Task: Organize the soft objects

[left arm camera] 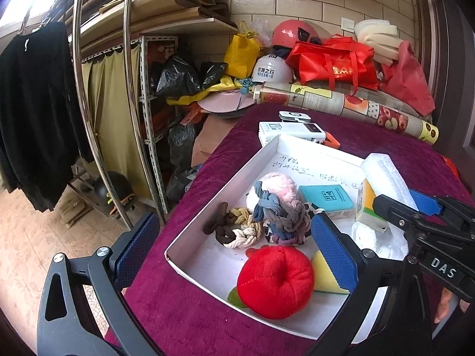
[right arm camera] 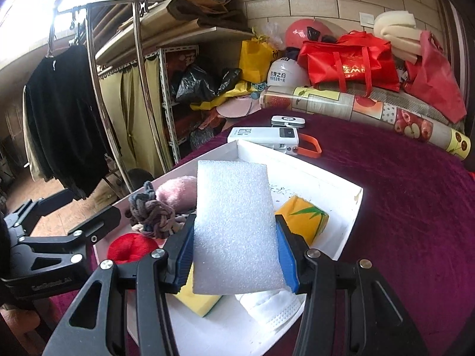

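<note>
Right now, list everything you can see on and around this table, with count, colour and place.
foam block: one, white, held over the tray
tray: one, white, on the maroon cloth
plush apple: one, red, tray's near end
hair ties: several, brown, cream, grey, blue, tray's left side
tissue pack: one, teal, mid tray
sponge: one, yellow, in tray
power bank: one, white, beyond tray
left gripper: open, over tray
right gripper: shut on foam

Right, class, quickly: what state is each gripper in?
Left gripper: open, holding nothing, above the white box.
Right gripper: shut on the white foam block.
</note>
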`<state>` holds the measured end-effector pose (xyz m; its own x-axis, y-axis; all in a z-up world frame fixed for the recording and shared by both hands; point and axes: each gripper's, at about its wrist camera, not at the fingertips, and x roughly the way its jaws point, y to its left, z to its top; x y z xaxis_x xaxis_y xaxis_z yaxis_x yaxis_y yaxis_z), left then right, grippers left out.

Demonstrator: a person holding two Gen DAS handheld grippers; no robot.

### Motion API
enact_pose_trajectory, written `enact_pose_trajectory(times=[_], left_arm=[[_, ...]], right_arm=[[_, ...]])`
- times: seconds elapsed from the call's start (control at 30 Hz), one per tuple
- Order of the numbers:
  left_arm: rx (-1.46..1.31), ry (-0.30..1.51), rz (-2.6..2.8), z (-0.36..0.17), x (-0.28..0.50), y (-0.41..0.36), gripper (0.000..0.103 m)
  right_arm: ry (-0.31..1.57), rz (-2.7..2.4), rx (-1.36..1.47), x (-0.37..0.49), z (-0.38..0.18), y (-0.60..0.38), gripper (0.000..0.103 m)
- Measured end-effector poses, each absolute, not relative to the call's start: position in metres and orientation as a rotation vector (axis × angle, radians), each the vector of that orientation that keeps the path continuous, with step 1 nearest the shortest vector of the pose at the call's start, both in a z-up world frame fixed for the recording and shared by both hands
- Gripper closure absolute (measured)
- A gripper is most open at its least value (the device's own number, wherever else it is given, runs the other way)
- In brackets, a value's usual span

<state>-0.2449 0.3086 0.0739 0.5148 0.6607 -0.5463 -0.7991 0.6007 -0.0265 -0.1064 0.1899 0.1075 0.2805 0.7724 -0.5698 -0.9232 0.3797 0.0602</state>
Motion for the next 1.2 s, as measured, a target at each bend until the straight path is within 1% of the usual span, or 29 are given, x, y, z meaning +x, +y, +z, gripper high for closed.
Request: enact_pose_trajectory(times=[0.23,0.27,0.3,0.33,0.47,0.63,0.87,1.03,1.2], left_arm=[[-0.303,0.532,0.895,0.068,-0.243,0.314,0.0],[-0.305,0.533,0.895,0.068,-0.243,0.315,0.0],[-0.307,0.534,0.895,0.067,-0.243,0.315,0.0],[-0.307,0.534,0.896,0.067,-0.243,0.315,0.0],[-0.306,0.536,0.898,0.067,-0.244,0.315,0.0],[-0.273,0.554,0.916,0.068,-0.241,0.306,0.0],[-0.202,0.555,0.897,0.08,-0.23,0.272,0.0],[-0.235,0.559,0.886,0.09,-0.227,0.25,0.0],[-0.224,0.564,0.85,0.105,-0.219,0.223,0.0]], right_arm=[[0.531,1.099,-0.407,-0.106,0.098,0.208,0.051],[0.542,1.099,-0.431,-0.106,0.095,0.213,0.042],[0.546,1.098,-0.437,-0.106,0.093,0.215,0.025],[0.54,1.095,-0.436,-0.106,0.092,0.215,0.019],[0.527,1.095,-0.413,-0.109,0.093,0.21,0.017],[0.497,1.06,-0.356,-0.107,0.108,0.187,0.017],[0.502,1.036,-0.276,-0.1,0.127,0.158,0.016],[0.496,1.03,-0.234,-0.1,0.133,0.139,0.017],[0.447,0.911,-0.199,-0.099,0.146,0.105,0.016]])
